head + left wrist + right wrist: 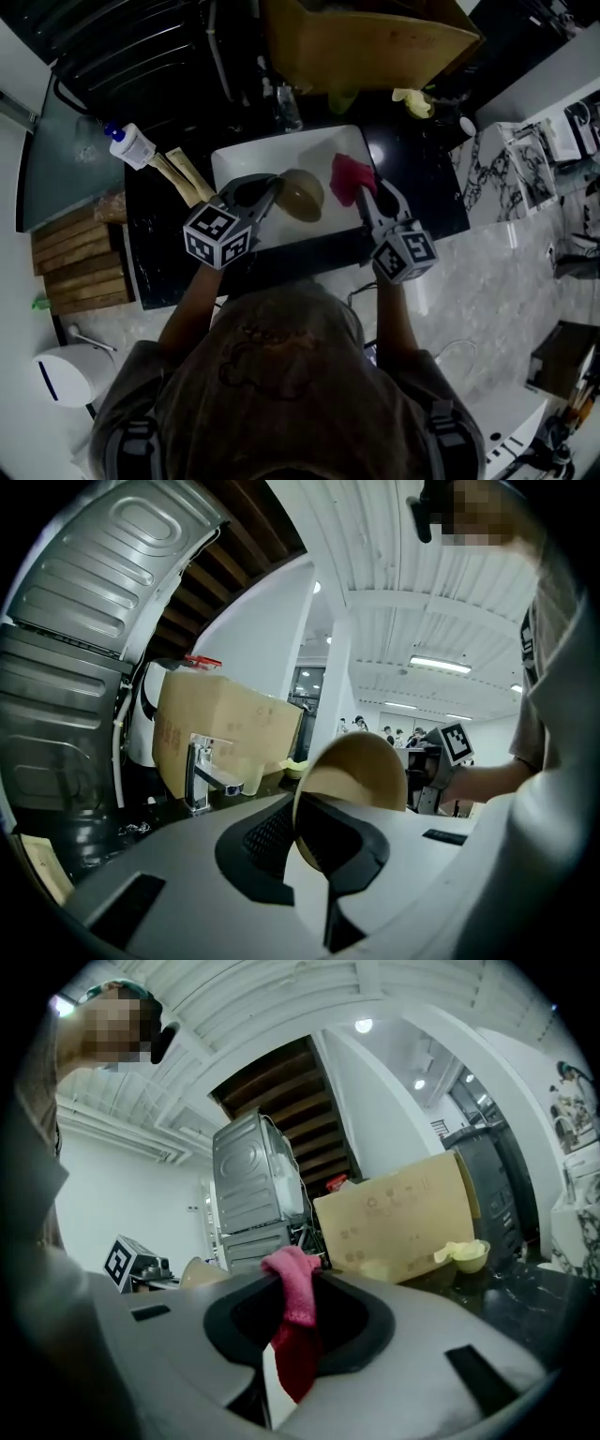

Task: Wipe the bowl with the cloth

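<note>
The left tongs (275,190) were clamped on the rim of the tan bowl (302,194) (352,771), which was held tilted above the white sink (234,155). The right tongs (364,195) were clamped on the pink cloth (349,176) (295,1316) — also above the sink, just beside the bowl. Contact between the two could not be determined.

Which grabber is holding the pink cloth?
The right gripper, at the right of the head view: its jaws pinch the pink cloth. The left gripper grips the tan bowl instead.
</note>
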{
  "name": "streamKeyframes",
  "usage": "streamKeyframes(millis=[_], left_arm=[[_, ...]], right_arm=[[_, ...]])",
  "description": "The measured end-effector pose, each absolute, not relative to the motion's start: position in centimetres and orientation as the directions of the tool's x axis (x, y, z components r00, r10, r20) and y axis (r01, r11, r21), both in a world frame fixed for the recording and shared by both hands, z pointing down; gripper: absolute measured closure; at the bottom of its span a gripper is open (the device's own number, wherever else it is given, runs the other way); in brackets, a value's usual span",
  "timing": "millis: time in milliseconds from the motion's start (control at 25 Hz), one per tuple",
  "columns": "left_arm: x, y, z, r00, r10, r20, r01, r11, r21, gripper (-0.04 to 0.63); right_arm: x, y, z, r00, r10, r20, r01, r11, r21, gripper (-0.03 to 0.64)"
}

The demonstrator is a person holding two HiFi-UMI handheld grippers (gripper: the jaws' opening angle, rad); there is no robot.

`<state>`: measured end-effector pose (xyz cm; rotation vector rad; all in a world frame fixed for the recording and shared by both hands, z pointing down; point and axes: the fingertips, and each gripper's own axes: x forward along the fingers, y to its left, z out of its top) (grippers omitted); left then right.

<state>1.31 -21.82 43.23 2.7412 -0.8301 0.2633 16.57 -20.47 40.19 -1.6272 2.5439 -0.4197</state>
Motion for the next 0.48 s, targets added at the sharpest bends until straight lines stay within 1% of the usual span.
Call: streamKeyframes(millis=[240,480], left_arm=[[2.9,-22.5,45.0,0.828,-0.478,0.293,-0.541,-0.818,0.194,0.583],[4.7,-23.4,46.4,0.836,-0.432,0.339,-0.513,-0.833,0.205,0.583]], right_arm=[[15.7,-23.8,40.1,-0.506,-0.859,0.077,-0.844,0.474,-0.251,0.538],[13.1,-26.0,38.4,-0.629,-0.775,0.064,-0.768,0.606,-0.206,0.538]])
